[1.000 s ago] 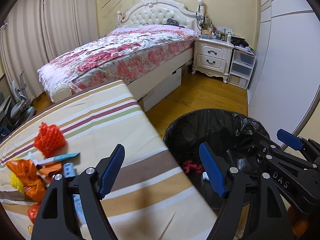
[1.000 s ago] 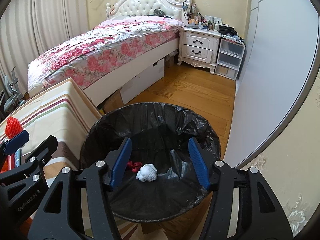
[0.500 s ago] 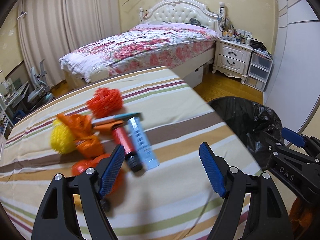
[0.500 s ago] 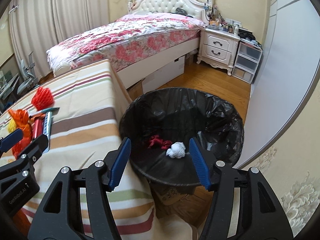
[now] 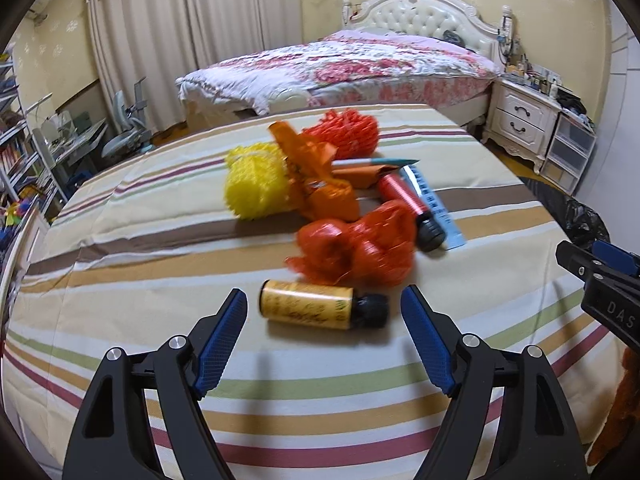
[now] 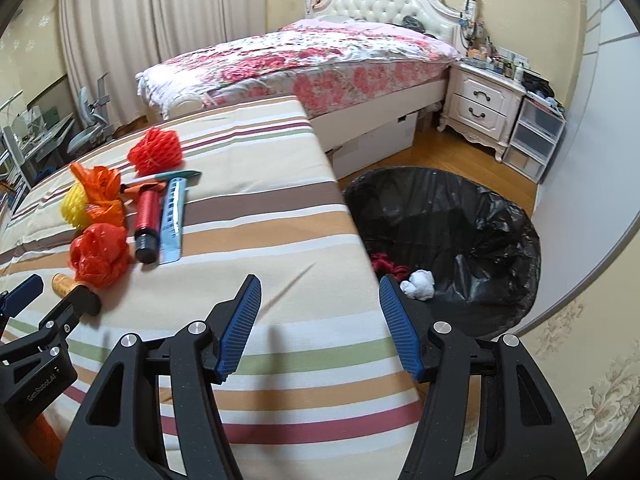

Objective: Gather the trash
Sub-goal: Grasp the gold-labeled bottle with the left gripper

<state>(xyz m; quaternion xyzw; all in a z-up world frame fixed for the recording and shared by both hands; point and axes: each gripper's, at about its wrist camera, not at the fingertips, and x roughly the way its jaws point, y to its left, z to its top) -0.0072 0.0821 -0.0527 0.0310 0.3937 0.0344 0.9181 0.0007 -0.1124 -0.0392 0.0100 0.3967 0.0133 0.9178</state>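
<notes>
Big change vs a sec ago: both cams swung off the bin and onto the striped table cover (image 5: 168, 280). Back then the left gripper (image 5: 324, 322) sat half over the black-lined trash bin (image 6: 472, 216) w/ the trash pile off at the lower left edge; the pile is dead ahead in its view. Its jaws are opening, spread wide, nothing pinched. A yellow bottle (image 5: 308, 305) w/ a black cap lies on its side on the cover in the gap ahead of the tips, not touched.

Just beyond that bottle: crumpled red-orange mesh bag (image 5: 360, 248), then a red bottle (image 5: 408, 204) beside a light blue tube (image 5: 434, 204), an orange wrapper (image 5: 320, 184), yellow foam net (image 5: 256, 184), red foam net (image 5: 348, 132) and a teal pen (image 5: 380, 161). All bunched together, kinda blurry.

Right gripper (image 6: 320, 322) was straight over the bin before; now it's above the cover's right edge, bin off to its right on the wood floor (image 6: 448, 148). Jaws apart, empty. Inside the bin: white paper wad (image 6: 420, 285) and smth red (image 6: 386, 266), same as earlier.
</notes>
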